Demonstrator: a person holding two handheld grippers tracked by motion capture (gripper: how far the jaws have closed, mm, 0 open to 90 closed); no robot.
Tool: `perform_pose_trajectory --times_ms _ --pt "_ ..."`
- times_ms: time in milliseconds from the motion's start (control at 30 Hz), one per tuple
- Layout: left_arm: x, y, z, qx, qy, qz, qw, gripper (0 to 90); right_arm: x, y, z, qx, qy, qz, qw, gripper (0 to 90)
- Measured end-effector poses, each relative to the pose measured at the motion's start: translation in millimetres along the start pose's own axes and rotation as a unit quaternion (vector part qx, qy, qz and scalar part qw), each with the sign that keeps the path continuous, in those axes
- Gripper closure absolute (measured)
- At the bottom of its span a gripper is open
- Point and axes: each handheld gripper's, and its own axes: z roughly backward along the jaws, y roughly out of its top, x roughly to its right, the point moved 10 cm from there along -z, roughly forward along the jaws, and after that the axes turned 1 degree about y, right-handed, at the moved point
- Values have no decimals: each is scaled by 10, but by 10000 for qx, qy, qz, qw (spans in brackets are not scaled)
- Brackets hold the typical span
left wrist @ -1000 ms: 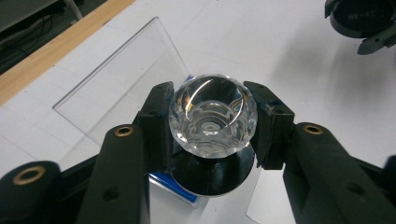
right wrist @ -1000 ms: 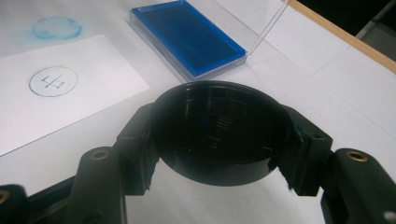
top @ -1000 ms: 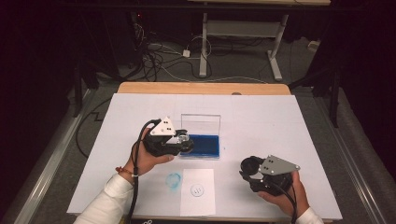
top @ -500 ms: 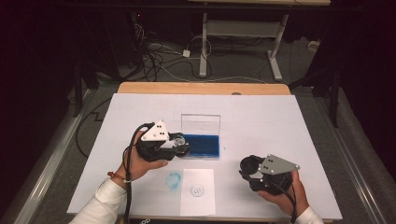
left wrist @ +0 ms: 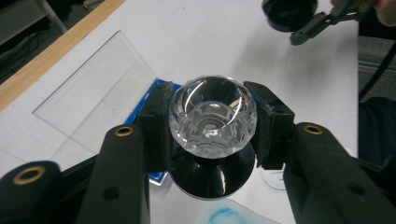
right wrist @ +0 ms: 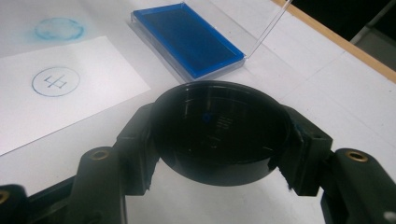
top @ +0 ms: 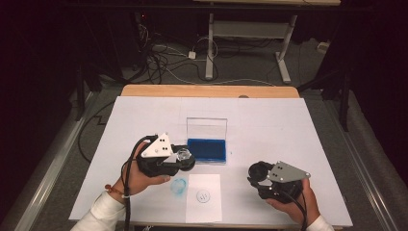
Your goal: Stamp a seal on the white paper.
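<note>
- High view: the left gripper [top: 185, 158] hangs just beside the near-left corner of the blue ink pad [top: 207, 150], whose clear lid [top: 206, 129] stands open behind it.
- Left gripper view: its jaws are closed about halfway on a stamp [left wrist: 212, 116] with a faceted clear knob on a round black base; the knob sits squarely between both pads, base pointing down at the table [left wrist: 224, 42].
- The right gripper [right wrist: 217, 135] is clamped on a round black cap, hollow side up, held low over the table near the person's right edge.
- On the white paper sheet [top: 204, 197] there is one round blue print [top: 204, 196]; just to its left, on the table cover, sits a smeared blue ring [top: 179, 185].
- My guess is the stamp is headed for inking or another print. To do it well: keep the base flat, come straight down, press evenly, lift straight up without sliding.
- The smear suggests a tilted or dragged press leaves a mess, so aim squarely at pad or paper.
</note>
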Motion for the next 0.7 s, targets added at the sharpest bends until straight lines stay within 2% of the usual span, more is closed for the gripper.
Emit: perform_pose_trajectory --times_ms 200,433,700 --pt "125 -9 14 17 -153 -58 9999 541 -17 -13 -18 -38 26 -2 10000 385" --pt "211 2 36 164 -252 -81 9995 541 -11 -6 -14 -15 21 7 10000 385" --pt "371 -40 -45 172 -440 -122 9988 541 -23 -13 -25 -47 34 13 10000 385"
